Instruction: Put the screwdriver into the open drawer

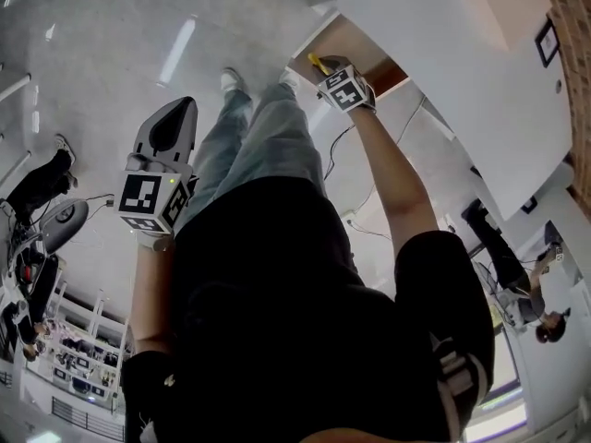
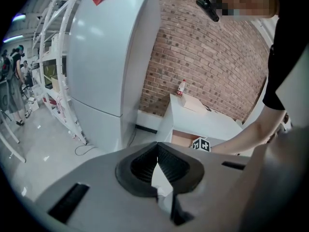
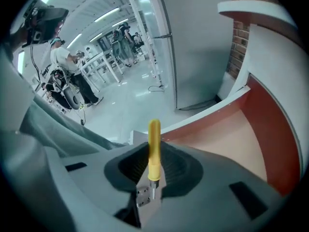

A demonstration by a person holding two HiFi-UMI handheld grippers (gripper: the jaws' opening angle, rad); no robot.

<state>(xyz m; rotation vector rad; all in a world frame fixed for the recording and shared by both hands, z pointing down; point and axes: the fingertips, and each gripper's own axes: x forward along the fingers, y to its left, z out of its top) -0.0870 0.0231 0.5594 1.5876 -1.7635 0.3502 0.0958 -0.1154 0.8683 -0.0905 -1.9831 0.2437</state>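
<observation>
Yellow-handled screwdriver sits clamped in your right tool, its long axis running out along the jaws and its tip at the open drawer's front edge. The drawer floor lies just ahead and below. Your left tool, jaws together and empty, hangs well apart.

The screwdriver's metal shaft drops out of sight between the right gripper's pads, tip unseen. Seen from overhead, most of the drawer is tucked under the white cabinet top. The little bottle standing there is too small to read.
</observation>
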